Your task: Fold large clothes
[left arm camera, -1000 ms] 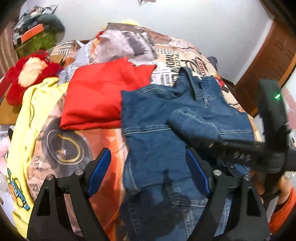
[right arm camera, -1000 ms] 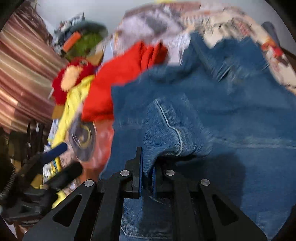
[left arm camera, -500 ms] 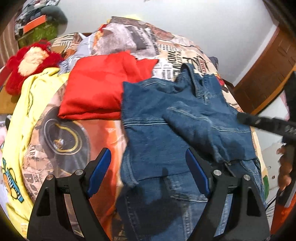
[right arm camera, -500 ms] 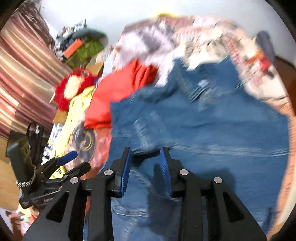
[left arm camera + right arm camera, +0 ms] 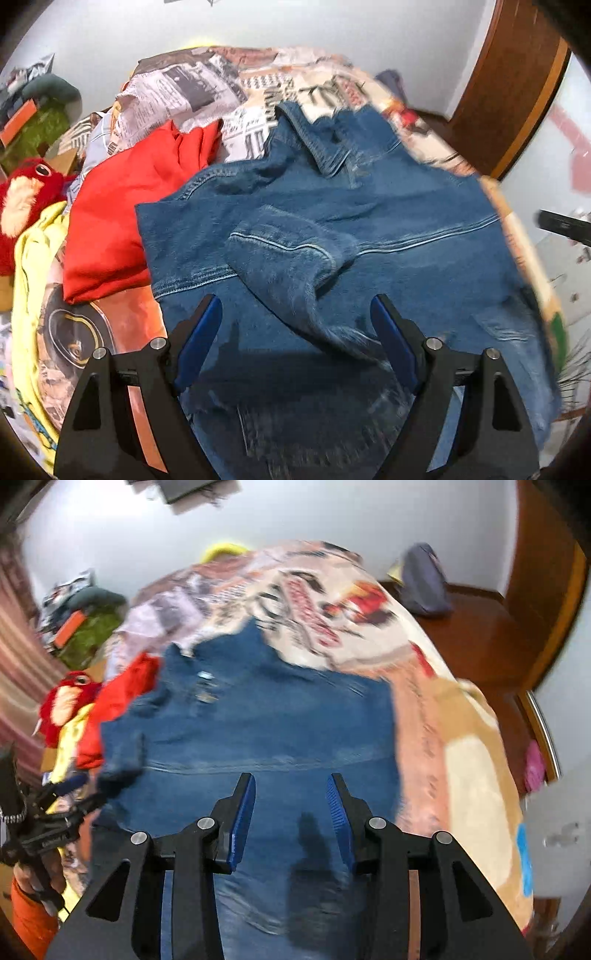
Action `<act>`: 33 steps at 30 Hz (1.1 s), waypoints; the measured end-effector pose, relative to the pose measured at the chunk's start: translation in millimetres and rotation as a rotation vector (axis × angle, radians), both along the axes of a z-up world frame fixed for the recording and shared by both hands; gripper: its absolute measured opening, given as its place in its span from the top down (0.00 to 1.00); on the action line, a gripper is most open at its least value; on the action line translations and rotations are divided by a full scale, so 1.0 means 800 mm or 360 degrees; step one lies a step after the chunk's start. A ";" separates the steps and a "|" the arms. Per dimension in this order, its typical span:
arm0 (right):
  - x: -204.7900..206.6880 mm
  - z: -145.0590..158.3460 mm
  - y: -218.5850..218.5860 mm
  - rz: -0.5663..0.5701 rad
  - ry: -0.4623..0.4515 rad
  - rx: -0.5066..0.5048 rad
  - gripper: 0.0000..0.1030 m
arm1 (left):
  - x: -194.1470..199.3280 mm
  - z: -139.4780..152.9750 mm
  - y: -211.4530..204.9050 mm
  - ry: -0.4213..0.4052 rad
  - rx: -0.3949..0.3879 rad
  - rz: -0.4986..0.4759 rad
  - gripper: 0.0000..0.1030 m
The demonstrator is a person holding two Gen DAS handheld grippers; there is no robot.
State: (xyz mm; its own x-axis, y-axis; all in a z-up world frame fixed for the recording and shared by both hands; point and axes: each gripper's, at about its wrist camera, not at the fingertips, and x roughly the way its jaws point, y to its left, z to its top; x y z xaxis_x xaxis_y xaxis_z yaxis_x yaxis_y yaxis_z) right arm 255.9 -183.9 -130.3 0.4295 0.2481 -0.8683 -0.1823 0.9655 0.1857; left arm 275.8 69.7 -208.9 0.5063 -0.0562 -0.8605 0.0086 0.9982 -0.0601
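A blue denim jacket (image 5: 369, 229) lies spread on the printed bedspread (image 5: 258, 85), with one sleeve (image 5: 291, 266) folded across its middle. My left gripper (image 5: 295, 328) is open and empty just above the sleeve's cuff end. In the right wrist view the jacket (image 5: 266, 731) fills the centre. My right gripper (image 5: 290, 805) is open and empty above the jacket's lower part. The left gripper (image 5: 74, 786) shows at the left edge of that view.
A folded red garment (image 5: 122, 206) lies left of the jacket, with a yellow cloth (image 5: 29, 266) and a red plush toy (image 5: 26, 195) beyond it. A wooden door (image 5: 517, 85) stands at the right. A dark blue bag (image 5: 424, 579) sits at the bed's far right corner.
My right gripper let go of the denim sleeve, opened and pulled back to the right. The sleeve now lies across the jacket. My left gripper moved in over the jacket.
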 end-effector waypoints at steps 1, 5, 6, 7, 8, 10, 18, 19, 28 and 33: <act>0.000 -0.006 -0.008 -0.0019 0.0015 -0.0007 0.64 | 0.006 -0.009 -0.002 0.0016 0.0036 0.0008 0.21; -0.001 -0.032 -0.046 -0.0091 0.0084 -0.0013 0.64 | 0.021 -0.037 0.009 0.0078 0.0084 0.0091 0.32; -0.001 -0.039 -0.054 -0.0106 0.0108 0.0002 0.64 | 0.022 -0.042 0.017 0.0089 0.0041 0.0129 0.35; -0.004 -0.045 -0.061 -0.0123 0.0130 0.0014 0.64 | 0.021 -0.044 0.026 0.0087 -0.0038 0.0164 0.38; -0.004 -0.052 -0.066 -0.0141 0.0155 0.0027 0.64 | 0.019 -0.044 0.034 0.0082 -0.0105 0.0196 0.41; -0.007 -0.064 -0.075 -0.0163 0.0199 0.0046 0.64 | 0.011 -0.049 0.062 0.0080 -0.0312 0.0287 0.47; -0.014 -0.087 -0.080 -0.0199 0.0251 0.0070 0.64 | -0.024 -0.065 0.115 0.0095 -0.0744 0.0421 0.74; -0.014 -0.086 -0.079 -0.0199 0.0249 0.0061 0.64 | -0.024 -0.064 0.114 0.0093 -0.0750 0.0416 0.77; -0.010 -0.051 -0.064 -0.0151 0.0125 -0.0010 0.64 | -0.012 0.053 0.063 -0.0290 -0.0436 0.0222 0.82; -0.009 -0.026 -0.057 -0.0147 0.0051 0.0020 0.64 | -0.022 0.115 0.032 -0.0520 -0.0188 0.0084 0.82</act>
